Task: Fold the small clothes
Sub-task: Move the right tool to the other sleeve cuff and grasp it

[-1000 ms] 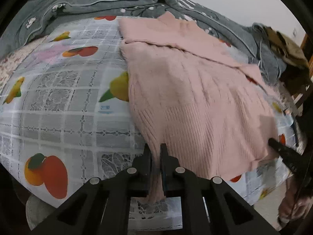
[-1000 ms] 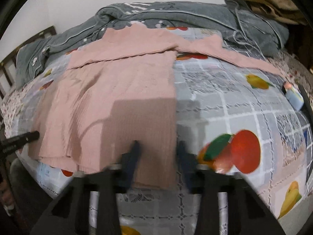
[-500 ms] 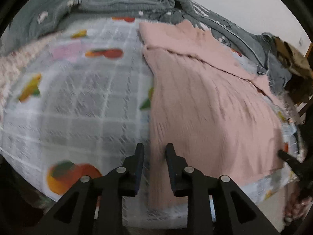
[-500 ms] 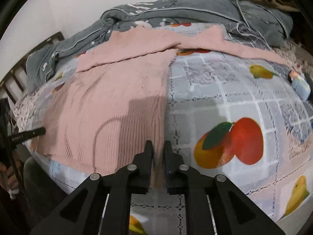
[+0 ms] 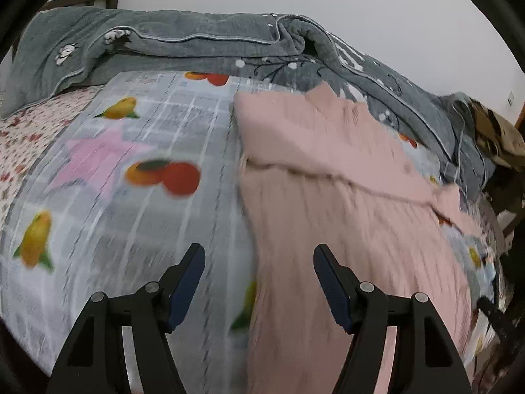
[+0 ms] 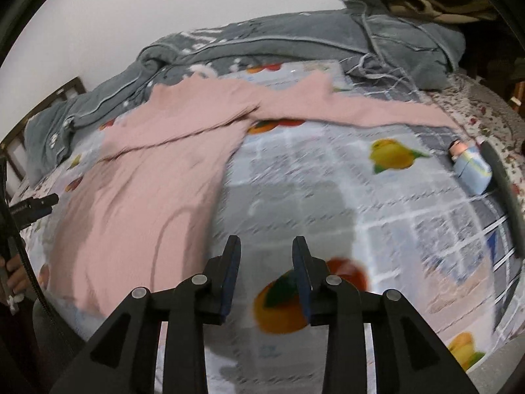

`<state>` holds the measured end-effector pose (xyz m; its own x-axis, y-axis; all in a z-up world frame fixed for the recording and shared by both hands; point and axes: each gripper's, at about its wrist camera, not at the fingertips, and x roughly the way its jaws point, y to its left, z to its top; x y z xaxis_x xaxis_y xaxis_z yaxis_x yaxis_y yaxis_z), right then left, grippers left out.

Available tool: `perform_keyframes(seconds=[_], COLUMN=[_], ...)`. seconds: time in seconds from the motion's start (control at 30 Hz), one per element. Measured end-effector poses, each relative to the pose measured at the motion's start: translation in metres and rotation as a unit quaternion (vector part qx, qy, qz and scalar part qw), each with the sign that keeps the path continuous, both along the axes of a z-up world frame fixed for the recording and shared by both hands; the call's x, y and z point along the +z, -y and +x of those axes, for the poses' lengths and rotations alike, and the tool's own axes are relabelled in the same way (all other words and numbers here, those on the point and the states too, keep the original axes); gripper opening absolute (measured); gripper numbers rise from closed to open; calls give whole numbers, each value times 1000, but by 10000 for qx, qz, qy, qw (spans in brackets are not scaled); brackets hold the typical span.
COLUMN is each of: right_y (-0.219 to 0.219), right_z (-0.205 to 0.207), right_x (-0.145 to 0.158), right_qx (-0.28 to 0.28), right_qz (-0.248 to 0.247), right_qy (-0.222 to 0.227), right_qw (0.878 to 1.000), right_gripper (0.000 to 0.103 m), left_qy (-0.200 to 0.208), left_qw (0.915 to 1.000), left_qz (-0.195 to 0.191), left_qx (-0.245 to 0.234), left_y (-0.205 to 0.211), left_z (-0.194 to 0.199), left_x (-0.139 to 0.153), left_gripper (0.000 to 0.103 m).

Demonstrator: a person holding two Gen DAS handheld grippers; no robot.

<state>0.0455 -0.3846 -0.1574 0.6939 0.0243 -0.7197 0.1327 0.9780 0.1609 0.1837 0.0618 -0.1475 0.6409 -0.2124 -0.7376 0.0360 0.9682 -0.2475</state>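
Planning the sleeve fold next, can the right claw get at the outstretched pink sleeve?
Probably yes: the right claw is open and empty, with only bare bedsheet between it and the sleeve.

Ribbed pink knit sweater [image 5: 344,197], fleecy grey blanket [image 5: 197,42], smooth printed cloth sheet [image 5: 131,197]

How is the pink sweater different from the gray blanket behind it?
The pink sweater lies spread flat on the bed, while the gray blanket is bunched in a heap along the wall. The sweater is plain pink with a knitted rib; the blanket is gray with small white patterns and a pale piped edge. The sweater is nearer the tongs, the blanket farther back. Both are soft cloth resting on the fruit-print sheet.
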Motion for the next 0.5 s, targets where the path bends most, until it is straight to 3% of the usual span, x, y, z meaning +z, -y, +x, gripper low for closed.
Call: perform_keyframes(seconds=[0.23,0.33,0.43,0.5], right_y=[45,67,89,101], right_z=[31,47,63,76], right_x=[8,8,8,6], right_qx=[-565,-835,-1073,-1194], right_qz=[-211,-274,-218,-198], right_qy=[21,-2,29,15], right_qw=[9982,9961,9940,9926], right_gripper=[33,42,50,50], left_qy=[-128,-301,-690,-615], left_qw=[9994,9980,9957,9971], left_qz=[76,239,273,119], left_qx=[305,499,548,427], left_y=[17,18,17,17], left_z=[91,131,168,176], left_x=[-5,-15,-33,-34], left_gripper=[66,62,35,12])
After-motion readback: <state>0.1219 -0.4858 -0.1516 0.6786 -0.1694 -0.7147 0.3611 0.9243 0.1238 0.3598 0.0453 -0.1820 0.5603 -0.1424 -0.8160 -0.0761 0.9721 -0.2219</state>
